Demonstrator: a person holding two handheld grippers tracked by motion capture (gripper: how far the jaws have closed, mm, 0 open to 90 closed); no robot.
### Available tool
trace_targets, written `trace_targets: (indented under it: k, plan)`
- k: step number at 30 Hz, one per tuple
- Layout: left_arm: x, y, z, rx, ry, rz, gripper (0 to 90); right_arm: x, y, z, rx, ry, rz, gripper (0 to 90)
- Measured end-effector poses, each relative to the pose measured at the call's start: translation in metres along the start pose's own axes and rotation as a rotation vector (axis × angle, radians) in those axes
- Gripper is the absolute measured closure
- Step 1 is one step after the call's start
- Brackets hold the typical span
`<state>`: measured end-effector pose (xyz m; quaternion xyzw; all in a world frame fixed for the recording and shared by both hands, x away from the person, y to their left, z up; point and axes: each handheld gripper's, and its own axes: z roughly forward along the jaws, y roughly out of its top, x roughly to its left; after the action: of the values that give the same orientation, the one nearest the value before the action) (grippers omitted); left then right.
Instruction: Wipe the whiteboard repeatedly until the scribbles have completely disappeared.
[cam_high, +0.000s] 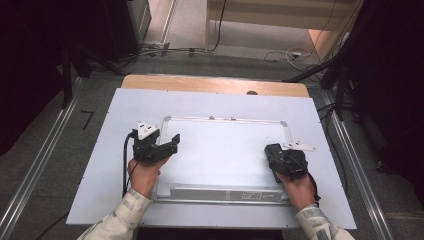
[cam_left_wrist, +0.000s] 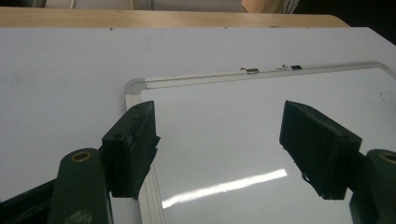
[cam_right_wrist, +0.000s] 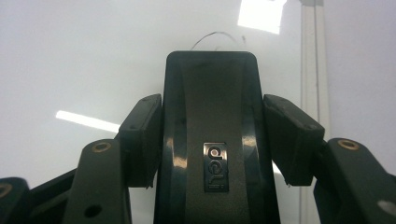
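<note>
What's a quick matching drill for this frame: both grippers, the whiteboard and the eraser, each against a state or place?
1. left gripper
2. right gripper
3. whiteboard
4. black eraser

A. lies flat on the white table sheet
B. jaws apart, nothing between them
C. clamped between two pads
D. jaws closed on an object

Pairs: 1-B, 2-D, 3-A, 4-C

Both sleeves (cam_high: 125, 212) are showing a pale camouflage print. Each black gripper, left gripper (cam_high: 167, 145) and right gripper (cam_high: 272, 152), is carrying a grey three-cornered plate, brass-ringed screw holes, and a black cable trailing toward six o'clock.
</note>
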<state>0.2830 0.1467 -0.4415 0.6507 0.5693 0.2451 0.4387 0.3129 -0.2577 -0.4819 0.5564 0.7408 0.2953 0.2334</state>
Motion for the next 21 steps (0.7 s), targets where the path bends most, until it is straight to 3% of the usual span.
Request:
trace_targets:
  k: [13,16,21]
  plan:
    - [0.000,-0.001,0.002,0.008,-0.001,0.000,27.8,-0.015,0.035,0.033,0.003,-0.085,0.074,39.4]
    - [0.000,-0.001,0.003,0.008,-0.001,-0.002,27.8,-0.010,0.041,0.039,0.004,-0.084,0.070,39.5]
    - [0.001,-0.001,0.003,0.012,-0.001,-0.002,27.8,0.008,0.043,0.040,0.008,-0.041,0.028,39.5]
